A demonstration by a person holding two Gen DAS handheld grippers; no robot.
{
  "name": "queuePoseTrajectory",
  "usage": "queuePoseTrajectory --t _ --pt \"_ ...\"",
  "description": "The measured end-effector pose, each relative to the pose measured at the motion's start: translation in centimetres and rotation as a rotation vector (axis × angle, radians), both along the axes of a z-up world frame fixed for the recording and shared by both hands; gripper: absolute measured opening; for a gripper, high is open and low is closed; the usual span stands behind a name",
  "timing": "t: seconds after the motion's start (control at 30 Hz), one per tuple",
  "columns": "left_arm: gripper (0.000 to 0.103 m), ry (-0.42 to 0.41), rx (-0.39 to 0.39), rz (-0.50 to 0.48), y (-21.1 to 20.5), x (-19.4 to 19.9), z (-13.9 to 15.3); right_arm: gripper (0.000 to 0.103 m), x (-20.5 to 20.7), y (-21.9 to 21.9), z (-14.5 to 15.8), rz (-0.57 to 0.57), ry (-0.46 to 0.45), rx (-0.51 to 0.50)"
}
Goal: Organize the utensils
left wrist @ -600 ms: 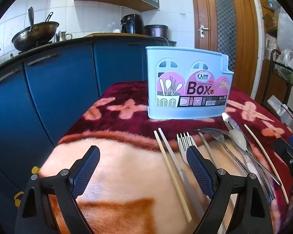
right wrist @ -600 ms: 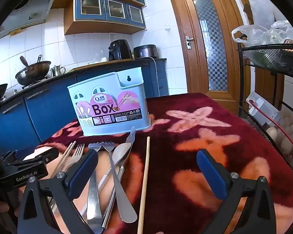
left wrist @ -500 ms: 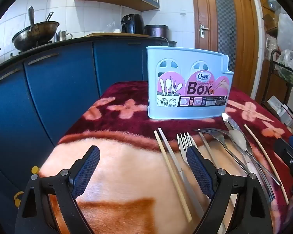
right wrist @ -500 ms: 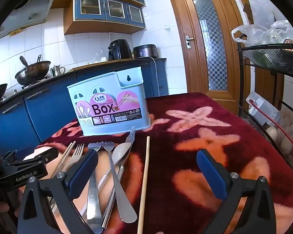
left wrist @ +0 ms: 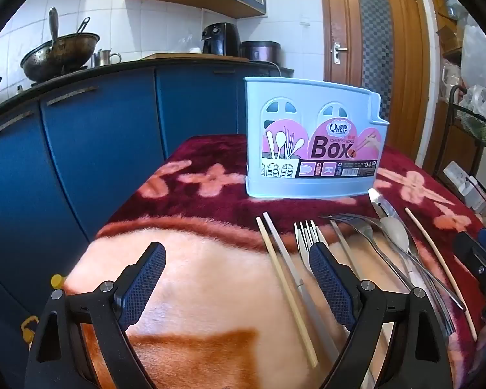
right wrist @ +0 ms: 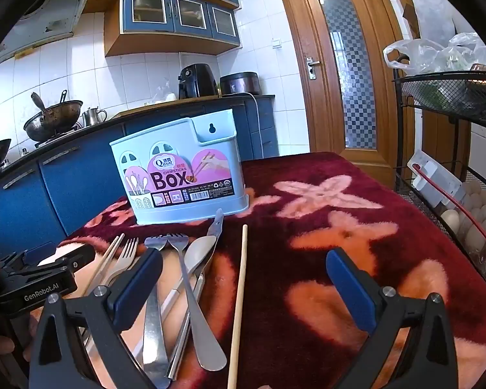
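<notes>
Both wide open and empty, the left gripper (left wrist: pixel 236 278) and right gripper (right wrist: pixel 243 288) hover above perhaps a dozen utensils (right wrist: pixel 191 269) before a blue box (right wrist: pixel 181 168).

Upright pale-blue chopsticks box (left wrist: pixel 311 149) behind loose forks, spoon (right wrist: pixel 199 253), chopsticks flat on blanket

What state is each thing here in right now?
Left gripper: open, empty.
Right gripper: open, empty.
Light-blue plastic chopsticks box: upright on the blanket.
Metal forks and spoons: lying flat, overlapping.
Lone wooden chopstick: flat, apart.
Brown wooden door: closed.
</notes>
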State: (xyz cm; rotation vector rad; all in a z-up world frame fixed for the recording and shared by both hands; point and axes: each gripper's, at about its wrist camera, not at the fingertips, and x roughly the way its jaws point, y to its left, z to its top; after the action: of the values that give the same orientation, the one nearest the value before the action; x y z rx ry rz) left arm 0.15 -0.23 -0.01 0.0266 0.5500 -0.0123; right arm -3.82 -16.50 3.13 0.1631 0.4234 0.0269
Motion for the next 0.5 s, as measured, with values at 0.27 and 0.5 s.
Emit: queuePoseTrajectory --t 0.27,0.5 --pt "0.091 0.001 -0.004 -0.001 -0.23 0.09 -0.03 0.103 0.02 0.01 0.00 -0.001 0.002 0.000" --pt "0.091 0.001 -0.007 0.001 0.08 -0.01 0.00 0.103 0.03 0.02 -0.01 -0.001 0.003 0.000"
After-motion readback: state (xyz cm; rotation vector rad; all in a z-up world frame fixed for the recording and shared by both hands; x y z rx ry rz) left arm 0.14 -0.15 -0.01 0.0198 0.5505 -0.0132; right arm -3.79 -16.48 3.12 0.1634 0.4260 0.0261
